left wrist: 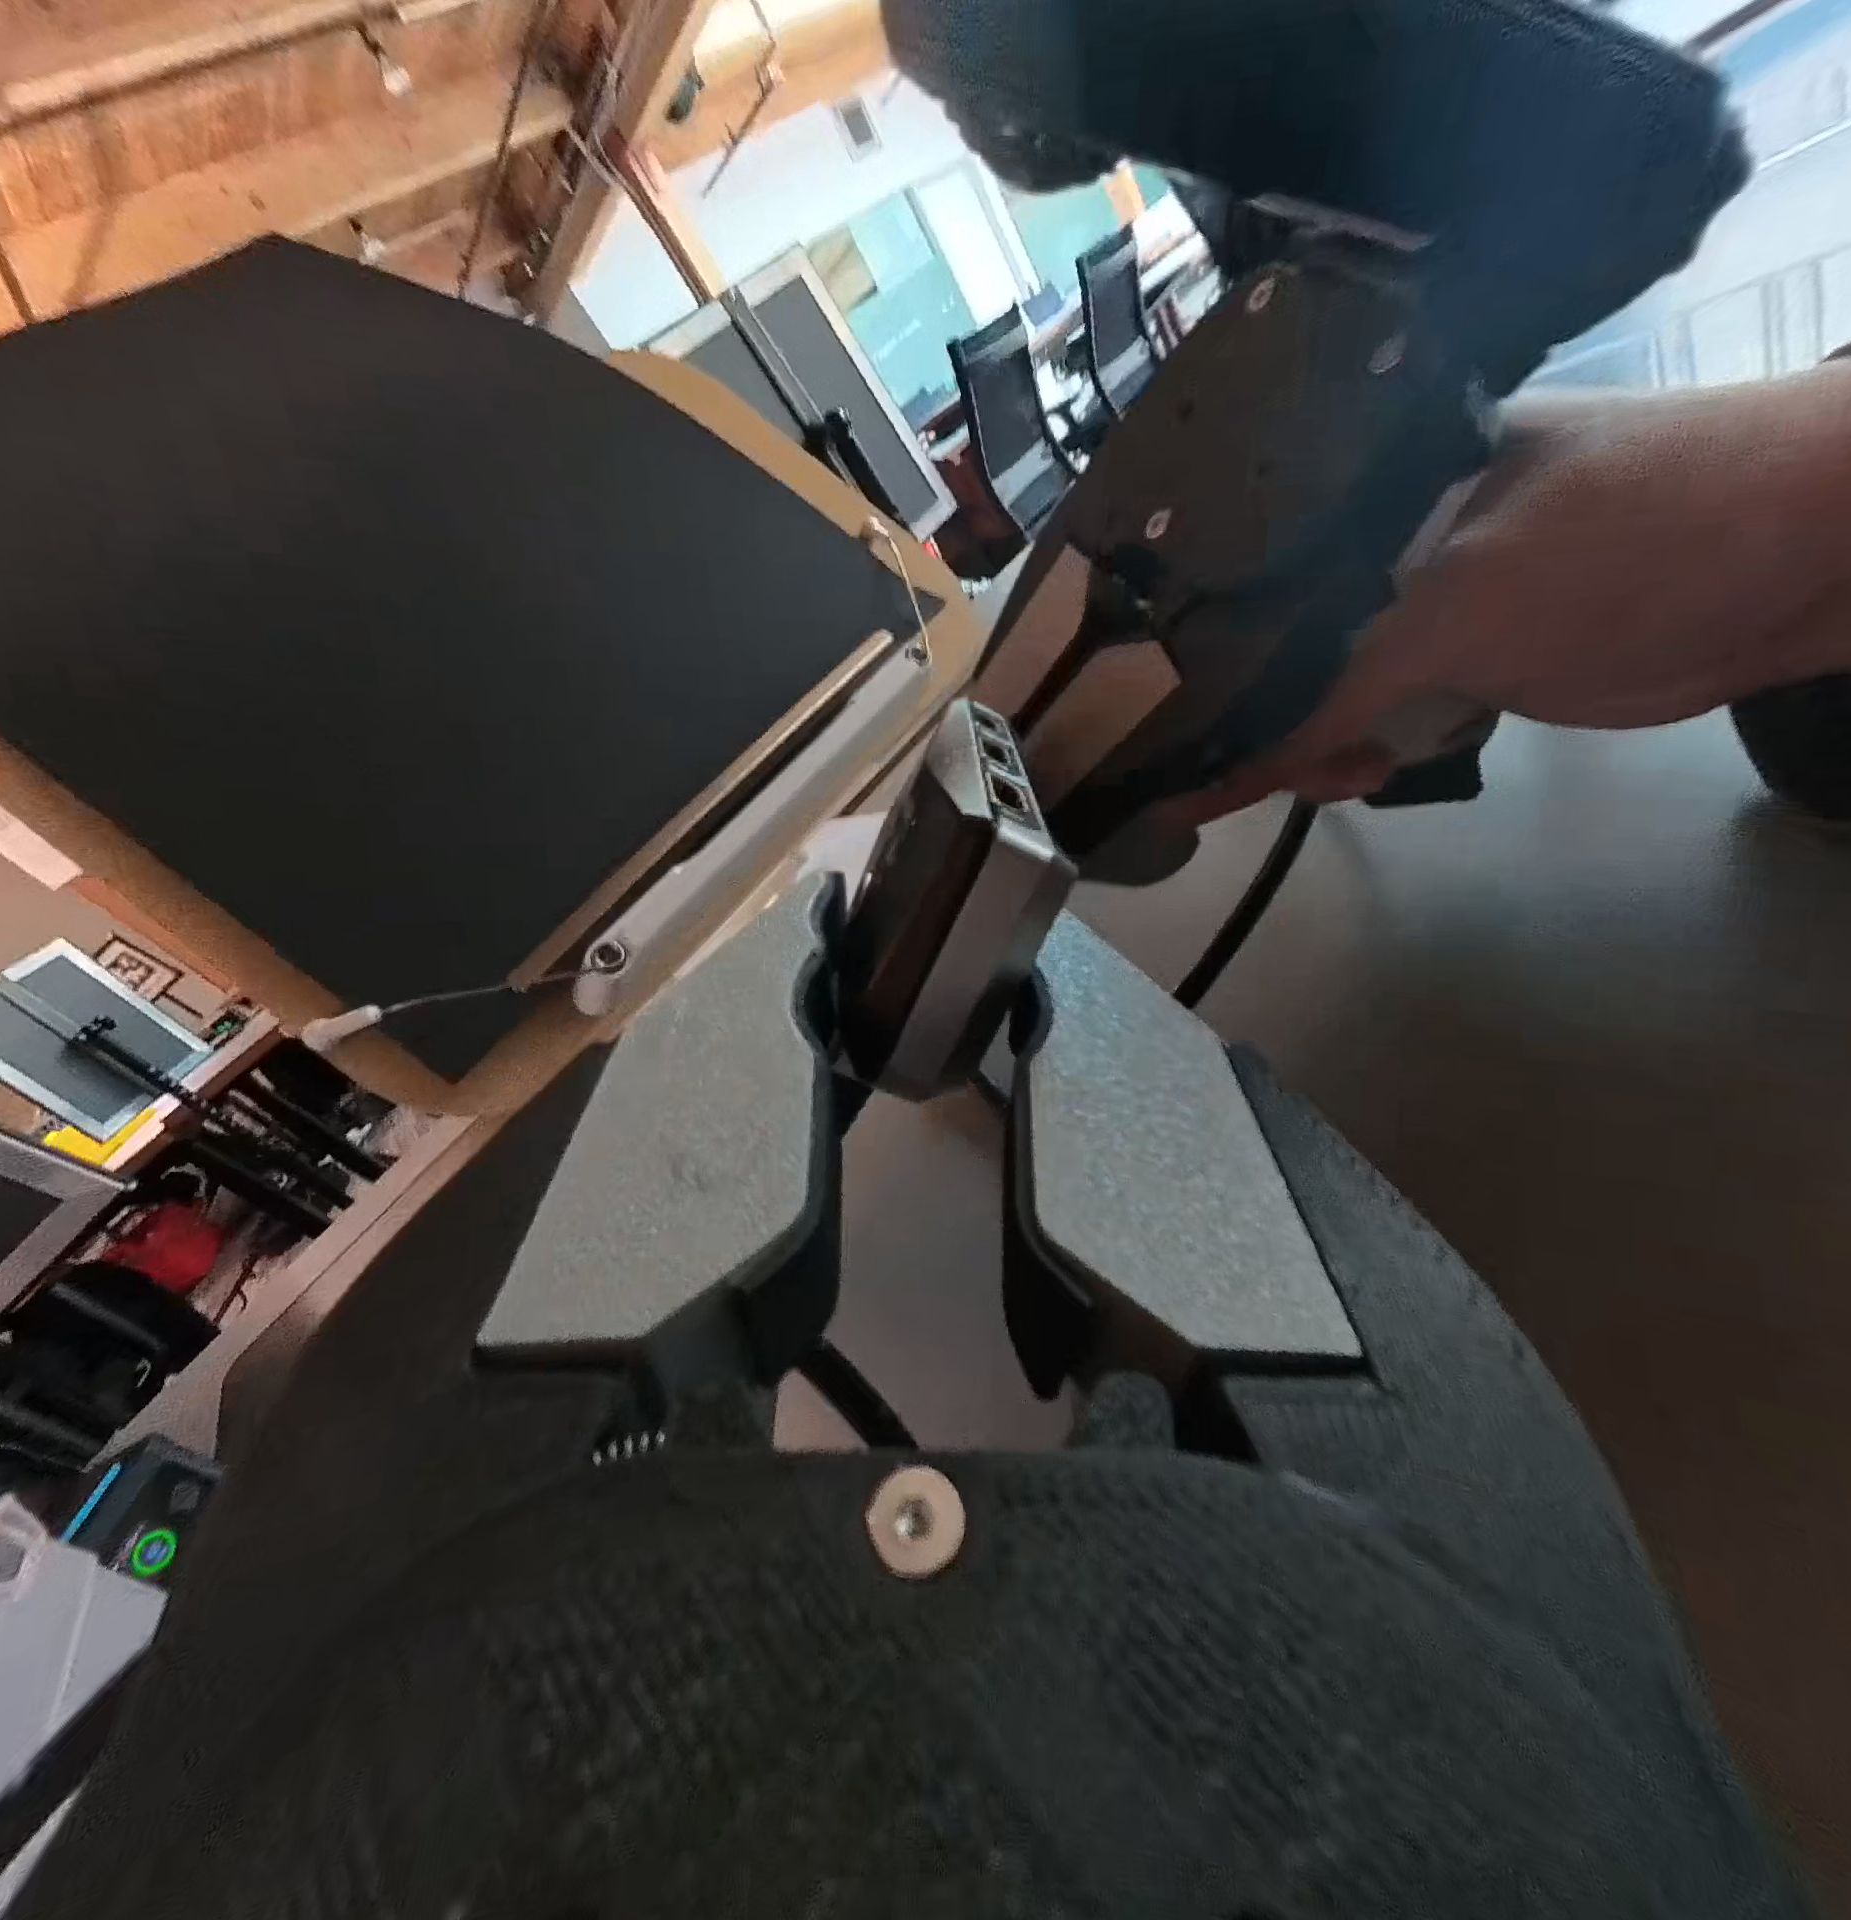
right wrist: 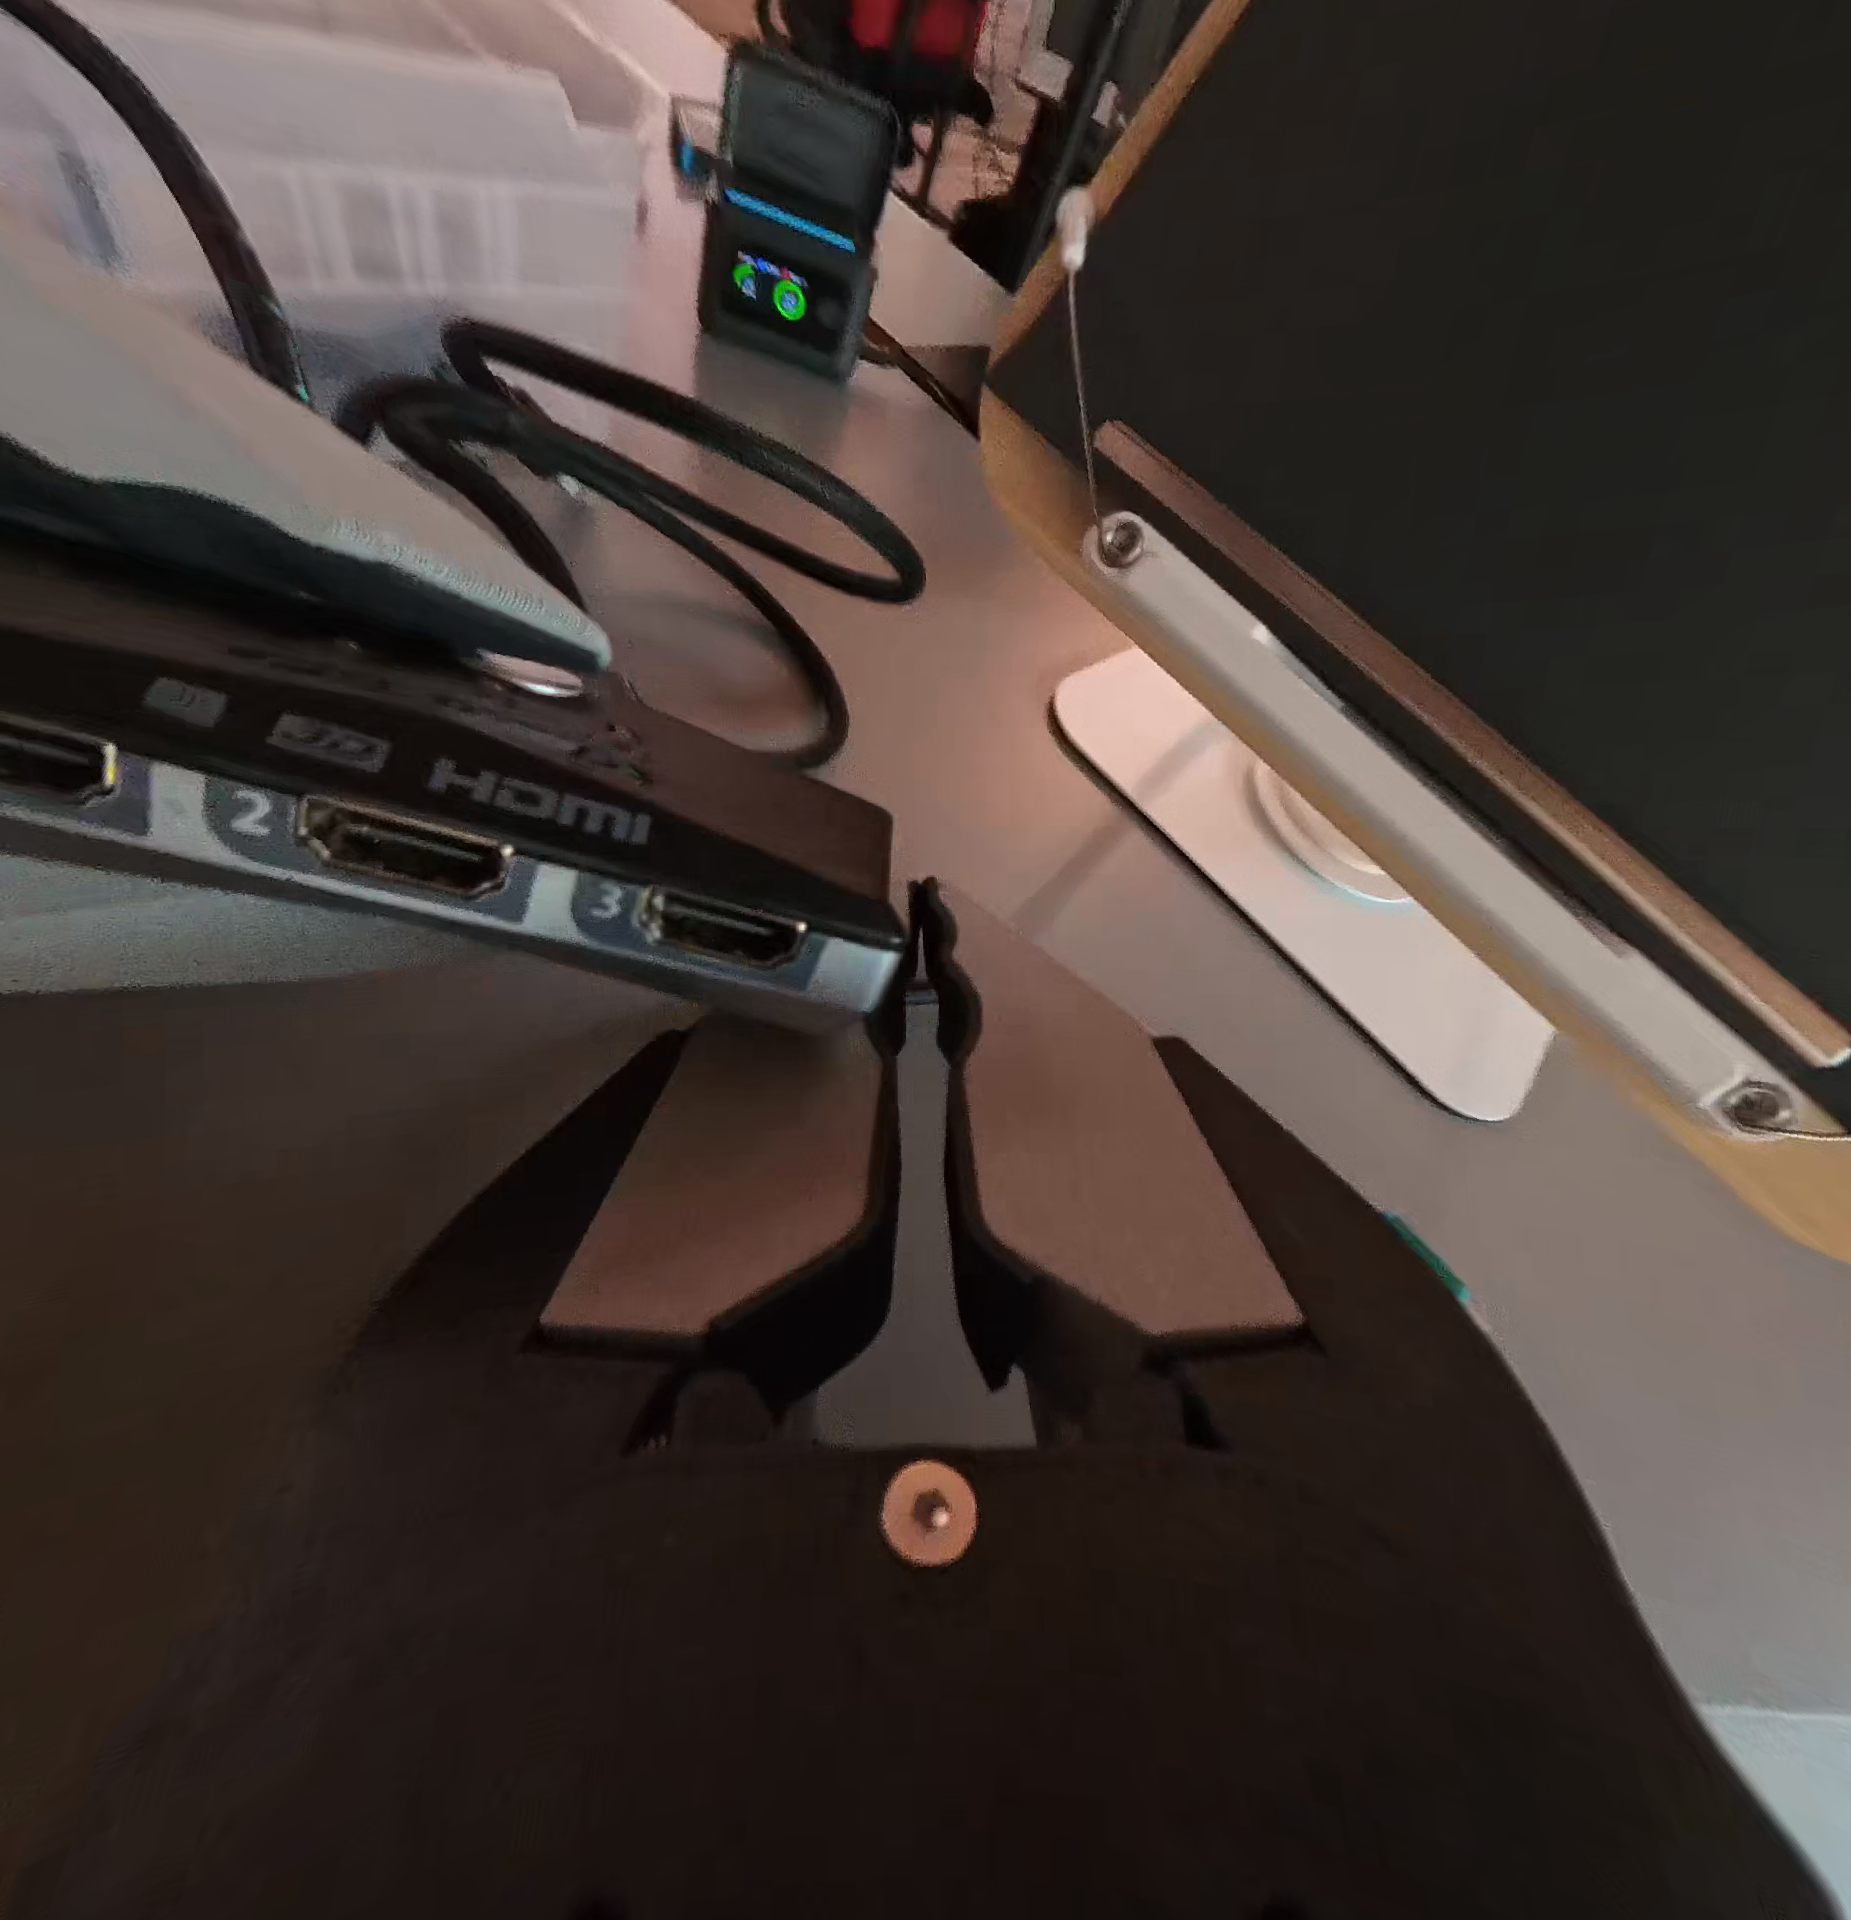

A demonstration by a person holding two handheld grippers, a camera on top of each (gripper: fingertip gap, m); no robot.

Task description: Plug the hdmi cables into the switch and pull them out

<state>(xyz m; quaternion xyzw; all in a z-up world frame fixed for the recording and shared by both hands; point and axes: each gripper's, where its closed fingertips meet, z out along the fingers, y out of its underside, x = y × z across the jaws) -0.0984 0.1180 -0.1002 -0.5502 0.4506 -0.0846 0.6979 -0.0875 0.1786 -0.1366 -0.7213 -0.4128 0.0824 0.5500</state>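
Observation:
My left gripper (left wrist: 921, 997) is shut on the HDMI switch (left wrist: 962, 904), a grey box with a black top, and holds it tilted above the table. In the right wrist view one left finger (right wrist: 277, 520) lies on the switch's top (right wrist: 485, 769). Two ports (right wrist: 407, 847) (right wrist: 729, 928) on its near side are empty. My right gripper (right wrist: 926, 935) is shut, its tips meeting just off the switch's right corner, with nothing visible between them. It also shows in the left wrist view (left wrist: 1097, 790), held by a hand. Black HDMI cables (right wrist: 713, 488) lie looped on the table behind the switch.
A black monitor in a wooden frame (right wrist: 1523, 364) hangs over the table on a white stand base (right wrist: 1160, 727). A small device with a green-lit screen (right wrist: 786, 281) stands at the back. A black cable (left wrist: 1259, 883) runs under the right gripper. The gap from one gripper's tips to the other's is roughly 7 cm.

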